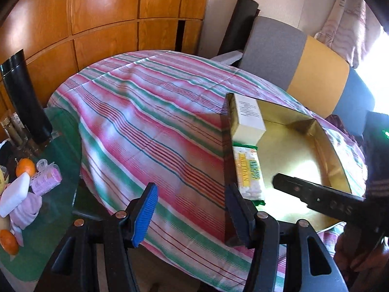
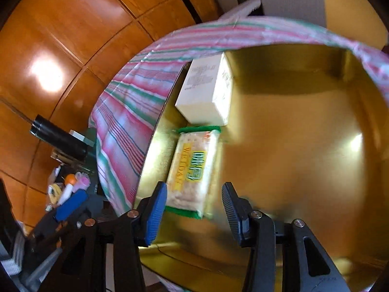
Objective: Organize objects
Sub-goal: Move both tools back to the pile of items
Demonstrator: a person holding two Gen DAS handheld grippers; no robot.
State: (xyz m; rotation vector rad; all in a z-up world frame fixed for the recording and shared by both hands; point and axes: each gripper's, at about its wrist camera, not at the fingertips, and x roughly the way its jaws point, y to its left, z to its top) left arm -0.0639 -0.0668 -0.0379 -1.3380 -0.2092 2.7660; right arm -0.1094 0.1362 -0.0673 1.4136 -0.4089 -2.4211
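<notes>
Hovering over the gold box (image 2: pixel 304 126), the right hand-held gripper (image 2: pixel 192 209) has jaws parted w/ nothing pinched; the cotton-swab pack (image 2: pixel 194 168) lies flat just beyond its tips, along the box's left wall. A cream carton (image 2: pixel 206 92) sits right behind the pack, in the box's far-left corner. Left hand-held gripper (image 1: pixel 192 214) is approx. half open & empty, straddling the box's near-left wall, over the striped cloth (image 1: pixel 145 121) on the worktop.

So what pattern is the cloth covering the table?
Pink, green and white stripes on the cloth, clearest in the left wrist view.
</notes>
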